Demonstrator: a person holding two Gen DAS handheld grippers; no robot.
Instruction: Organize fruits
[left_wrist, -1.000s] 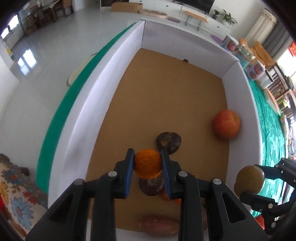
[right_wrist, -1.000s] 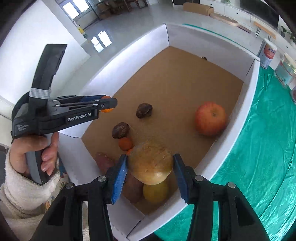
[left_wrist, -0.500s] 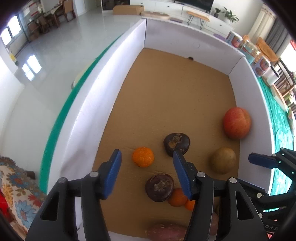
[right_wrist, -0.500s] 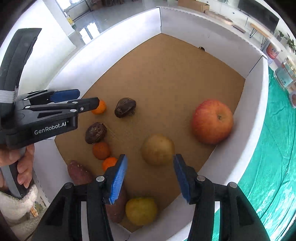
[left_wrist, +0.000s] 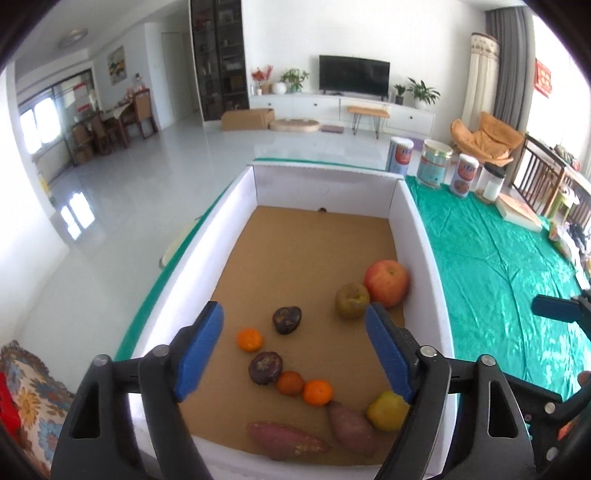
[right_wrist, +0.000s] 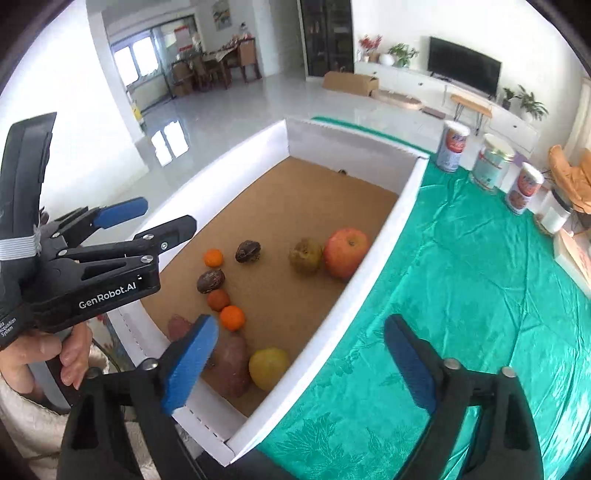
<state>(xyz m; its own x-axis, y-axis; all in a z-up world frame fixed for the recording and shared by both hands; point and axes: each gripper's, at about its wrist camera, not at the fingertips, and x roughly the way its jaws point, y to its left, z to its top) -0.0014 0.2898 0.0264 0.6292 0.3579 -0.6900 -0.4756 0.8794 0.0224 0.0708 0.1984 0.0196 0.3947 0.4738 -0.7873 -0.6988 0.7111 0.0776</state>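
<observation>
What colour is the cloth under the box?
Shiny green cloth with a faint leaf pattern, clearest in the right wrist view beside the box.

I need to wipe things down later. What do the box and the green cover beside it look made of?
Box: seemingly cardboard, smooth white walls and a matte brown floor, with a perforated corner fold. Green cover: probably satin-like fabric or plastic sheeting, glossy with soft wrinkles and a faint leaf pattern.

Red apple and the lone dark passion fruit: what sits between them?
A brownish-green pear sits beside the red apple; bare cardboard runs to the passion fruit. Left wrist view.
</observation>
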